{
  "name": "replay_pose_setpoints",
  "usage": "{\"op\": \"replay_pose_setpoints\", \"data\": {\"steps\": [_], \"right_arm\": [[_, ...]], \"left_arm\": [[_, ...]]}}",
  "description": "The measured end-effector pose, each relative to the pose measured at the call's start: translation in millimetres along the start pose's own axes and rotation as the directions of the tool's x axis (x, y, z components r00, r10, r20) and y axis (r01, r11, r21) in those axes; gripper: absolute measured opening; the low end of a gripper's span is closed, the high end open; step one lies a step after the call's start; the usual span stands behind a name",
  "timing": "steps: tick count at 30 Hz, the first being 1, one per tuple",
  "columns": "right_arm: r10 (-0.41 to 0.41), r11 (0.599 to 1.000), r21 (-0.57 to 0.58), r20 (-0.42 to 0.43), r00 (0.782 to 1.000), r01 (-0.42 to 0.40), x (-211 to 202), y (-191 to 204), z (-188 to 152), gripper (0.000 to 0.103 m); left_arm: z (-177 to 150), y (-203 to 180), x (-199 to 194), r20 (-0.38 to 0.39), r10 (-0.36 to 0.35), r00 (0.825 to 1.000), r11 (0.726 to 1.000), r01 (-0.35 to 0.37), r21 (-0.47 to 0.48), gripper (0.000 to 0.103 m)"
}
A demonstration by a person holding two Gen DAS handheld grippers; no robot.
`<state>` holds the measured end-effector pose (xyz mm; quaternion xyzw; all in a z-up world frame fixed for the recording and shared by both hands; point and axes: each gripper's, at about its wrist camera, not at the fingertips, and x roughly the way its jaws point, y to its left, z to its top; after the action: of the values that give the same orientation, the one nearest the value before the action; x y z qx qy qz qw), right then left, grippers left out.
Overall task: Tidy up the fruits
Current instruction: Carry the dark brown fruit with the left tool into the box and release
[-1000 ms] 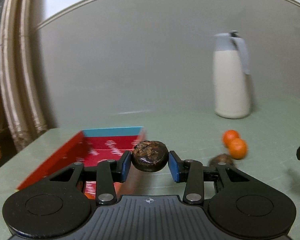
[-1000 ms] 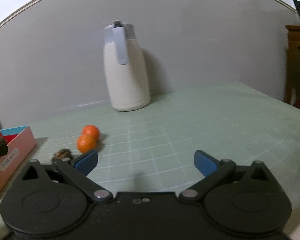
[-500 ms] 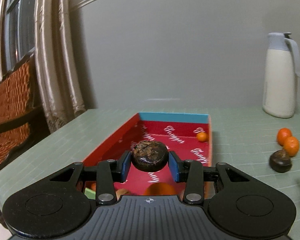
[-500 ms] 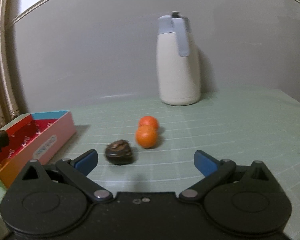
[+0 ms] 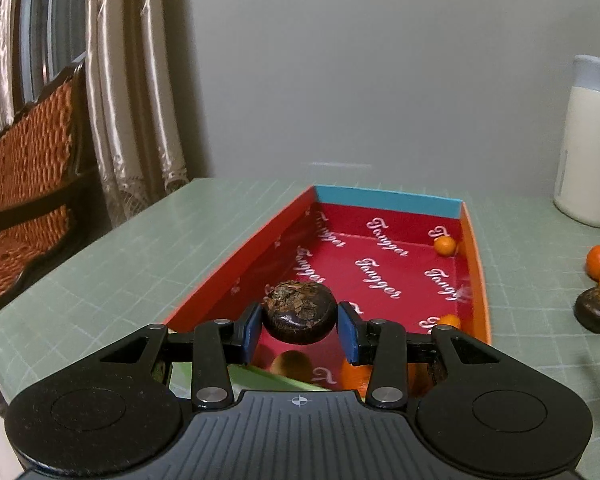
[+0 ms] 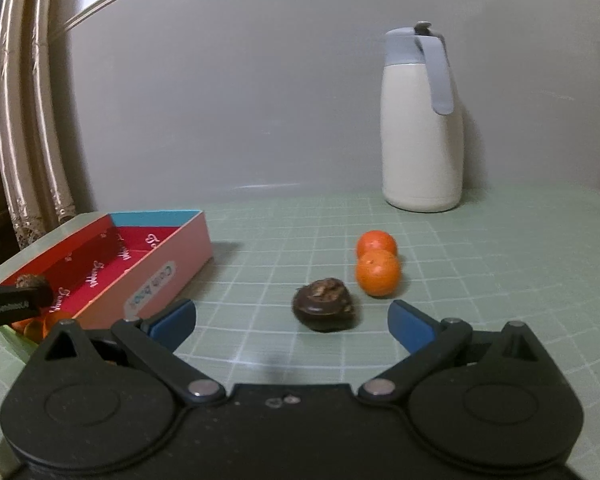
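My left gripper (image 5: 299, 332) is shut on a dark brown wrinkled fruit (image 5: 299, 311) and holds it above the near end of a red box (image 5: 396, 204). The box holds a small orange fruit (image 5: 445, 245) at its far right corner and more orange fruit under the gripper. In the right wrist view my right gripper (image 6: 292, 322) is open and empty, just short of a second dark brown fruit (image 6: 325, 310) on the table. Two oranges (image 6: 378, 272) lie right behind that fruit. The box (image 6: 168, 276) is to the left.
A white jug with a grey lid and handle (image 6: 422, 120) stands at the back of the green gridded table (image 6: 500, 264). A curtain (image 5: 136, 92) and a wicker chair (image 5: 28, 148) are beyond the table's left edge.
My left gripper has carried the dark fruit leftwards, from beside the box to above it. My right gripper has turned and moved closer to the second dark fruit and the oranges.
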<state>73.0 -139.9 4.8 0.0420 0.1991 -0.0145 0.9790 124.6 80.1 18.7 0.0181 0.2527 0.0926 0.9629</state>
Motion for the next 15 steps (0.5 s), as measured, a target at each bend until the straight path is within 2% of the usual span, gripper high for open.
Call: {"op": "replay_pose_setpoints", "data": {"steps": [15], "right_arm": [[0.024, 1.000, -0.020, -0.007, 1.000, -0.025, 4.8, 19.0, 1.8, 0.103]], "left_arm": [[-1.3, 8.0, -3.1, 0.001, -0.003, 1.000, 1.000, 0.003, 0.006, 0.042]]}}
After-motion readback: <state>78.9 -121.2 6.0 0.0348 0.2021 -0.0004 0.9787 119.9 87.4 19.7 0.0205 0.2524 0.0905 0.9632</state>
